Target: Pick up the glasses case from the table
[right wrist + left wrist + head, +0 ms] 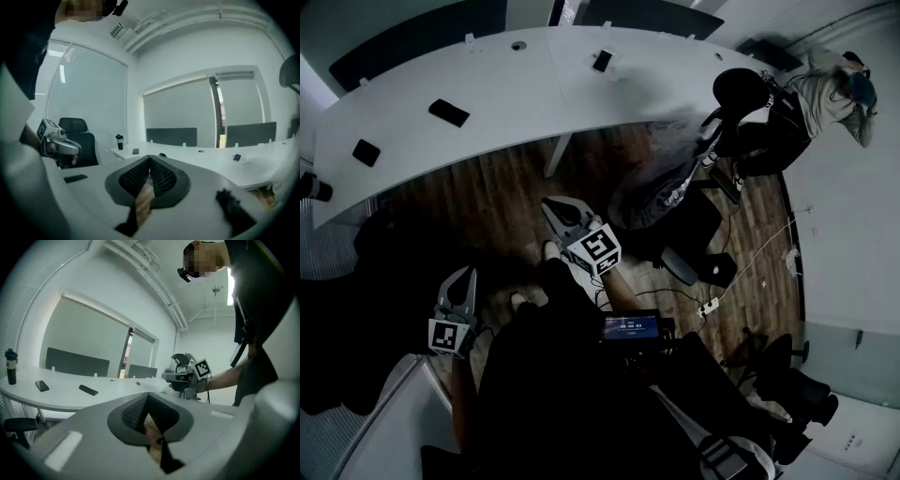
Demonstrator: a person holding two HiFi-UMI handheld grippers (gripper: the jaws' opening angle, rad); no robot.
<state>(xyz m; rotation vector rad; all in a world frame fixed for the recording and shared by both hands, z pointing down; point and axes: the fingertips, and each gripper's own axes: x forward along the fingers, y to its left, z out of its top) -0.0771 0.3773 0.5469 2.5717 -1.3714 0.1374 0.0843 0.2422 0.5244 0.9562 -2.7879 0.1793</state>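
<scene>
The glasses case, a dark oblong, lies on the curved white table; it also shows as glasses case and glasses case. Both grippers hang over the wooden floor, well short of the table. My left gripper is at the lower left, its jaws meeting at the tip, left gripper, with nothing in them. My right gripper is nearer the table, jaws together and empty, right gripper. Each gripper view catches the other gripper off to the side.
On the table lie a flat black item, a dark bottle at the left end and a small device at the far side. A black office chair, another person, and a power strip with cables fill the right.
</scene>
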